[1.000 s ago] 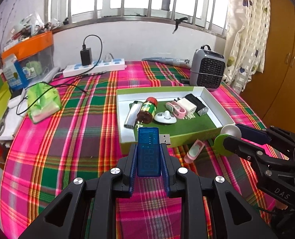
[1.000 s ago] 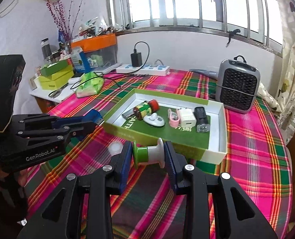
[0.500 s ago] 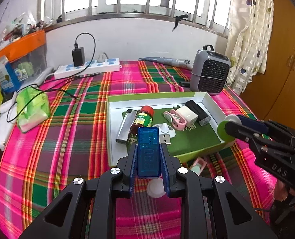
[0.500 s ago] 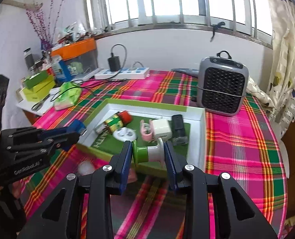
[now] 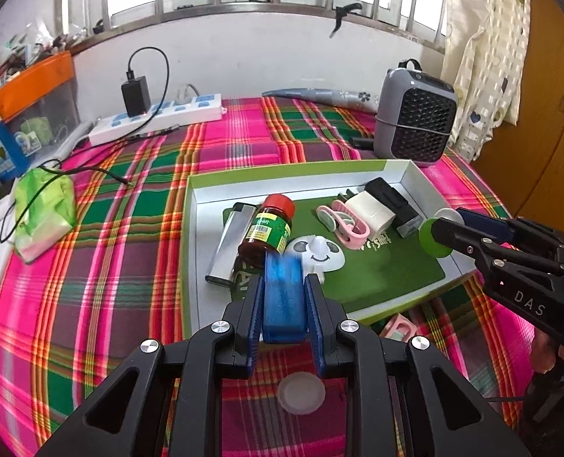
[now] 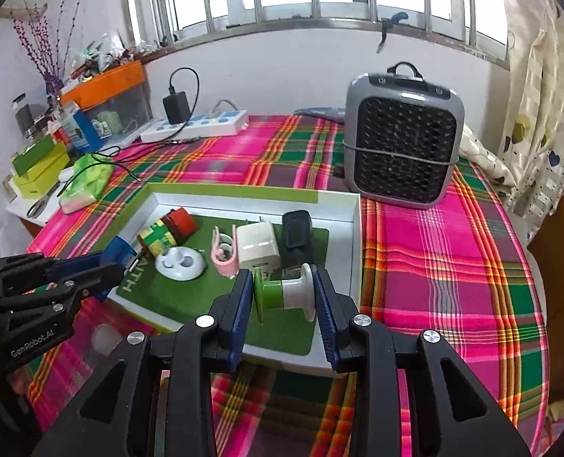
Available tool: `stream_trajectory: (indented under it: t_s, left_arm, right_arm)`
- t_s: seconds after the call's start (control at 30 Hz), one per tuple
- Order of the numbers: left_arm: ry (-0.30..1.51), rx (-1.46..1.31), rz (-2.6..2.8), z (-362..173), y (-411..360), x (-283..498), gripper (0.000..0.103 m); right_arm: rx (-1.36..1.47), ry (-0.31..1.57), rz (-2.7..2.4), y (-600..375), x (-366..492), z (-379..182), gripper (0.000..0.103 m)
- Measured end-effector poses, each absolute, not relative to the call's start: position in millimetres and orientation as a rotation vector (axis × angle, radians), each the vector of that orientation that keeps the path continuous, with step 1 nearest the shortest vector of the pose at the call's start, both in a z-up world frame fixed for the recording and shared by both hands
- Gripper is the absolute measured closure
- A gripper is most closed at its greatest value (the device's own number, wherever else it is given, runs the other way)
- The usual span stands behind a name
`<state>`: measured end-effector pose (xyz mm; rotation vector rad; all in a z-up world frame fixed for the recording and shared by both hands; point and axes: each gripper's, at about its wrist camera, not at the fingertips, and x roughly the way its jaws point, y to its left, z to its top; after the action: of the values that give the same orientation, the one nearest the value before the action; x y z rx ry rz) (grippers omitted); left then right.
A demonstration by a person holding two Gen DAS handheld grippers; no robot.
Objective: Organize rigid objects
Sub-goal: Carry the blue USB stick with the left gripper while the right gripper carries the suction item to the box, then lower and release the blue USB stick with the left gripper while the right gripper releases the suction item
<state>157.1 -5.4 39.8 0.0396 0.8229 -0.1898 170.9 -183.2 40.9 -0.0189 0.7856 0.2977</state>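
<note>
While both loads hang over the box, nothing is released yet.
left gripper: fingers clamped on blue USB device, held upright and level above the near-left edge of the box, likely so it drops in beside the bottle.
bottle: red cap, lying flat in box next to silver lighter.
box: shallow white tray, green floor, on plaid tabletop; already holds clip, charger and black item.
right gripper: fingers squeezing green-white spool sideways by its flanges, poised over the box's near-right free patch.
loose items: white cap and pink piece outside the box.
</note>
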Motion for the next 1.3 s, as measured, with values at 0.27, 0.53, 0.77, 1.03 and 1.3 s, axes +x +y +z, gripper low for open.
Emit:
stream_trajectory:
  t_s: [0.27, 0.53, 0.77, 1.03, 1.3]
  left_arm:
    - [0.838, 0.046, -0.191, 34, -10, 164, 0.082]
    - [0.852, 0.042, -0.185, 29, -8, 169, 0.082]
    - [0.868, 0.032, -0.188, 25, -7, 172, 0.082]
    - [0.869, 0.023, -0.196, 25, -6, 172, 0.082]
    - [0.864, 0.020, -0.205, 26, -6, 171, 0.082]
  right_arm:
    - [-0.021, 0.806, 0.299, -185, 178, 33, 0.069]
    - [-0.059, 0.826, 0.282, -182, 183, 26, 0.069]
    - [-0.078, 0.831, 0.269, -181, 185, 22, 0.069]
    - [-0.078, 0.834, 0.274, -181, 185, 20, 0.069]
    - [-0.077, 0.836, 0.271, -180, 185, 19, 0.069]
